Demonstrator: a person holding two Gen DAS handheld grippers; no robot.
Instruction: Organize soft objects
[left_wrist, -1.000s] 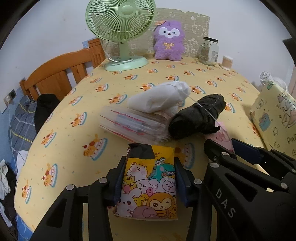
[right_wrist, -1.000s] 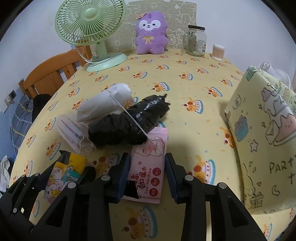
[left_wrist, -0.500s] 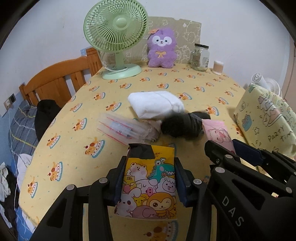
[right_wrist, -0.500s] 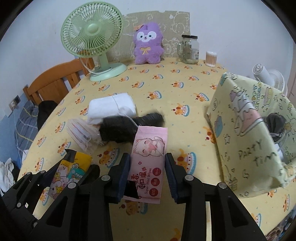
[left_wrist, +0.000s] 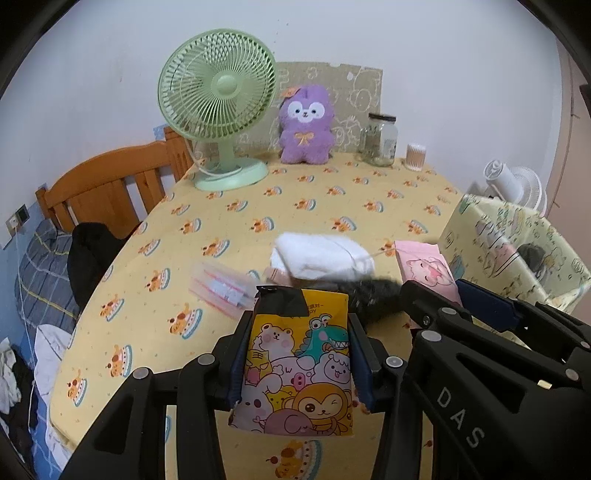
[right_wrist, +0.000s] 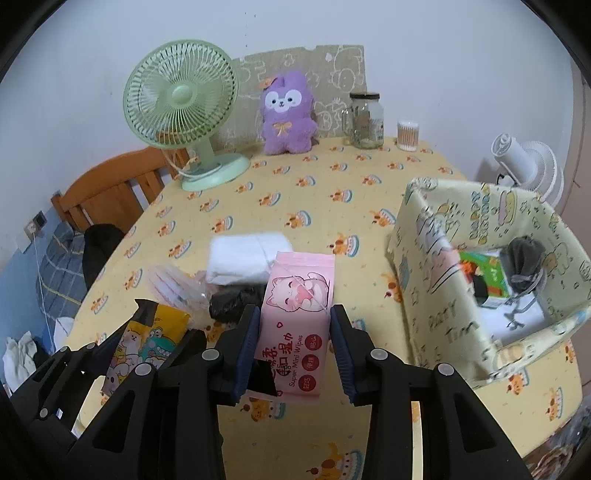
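Both packs pinched, clear of the table.
My left gripper (left_wrist: 301, 354) clamps the yellow cartoon pack (left_wrist: 299, 373); my right gripper (right_wrist: 293, 343) clamps the pink wipes pack (right_wrist: 297, 317), fabric bin (right_wrist: 436, 295) at three o'clock.

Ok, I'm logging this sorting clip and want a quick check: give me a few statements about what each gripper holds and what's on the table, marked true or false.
1. The left gripper grips a yellow cartoon-animal packet. True.
2. The right gripper is empty. False: it is clamped on a pink wipes pack.
3. The fabric storage box is empty. False: a green packet and a dark pouch lie inside.
4. A folded white cloth lies on the table. True.
5. The purple plush lies inside the box. False: it stands at the table's far edge beside the green fan.
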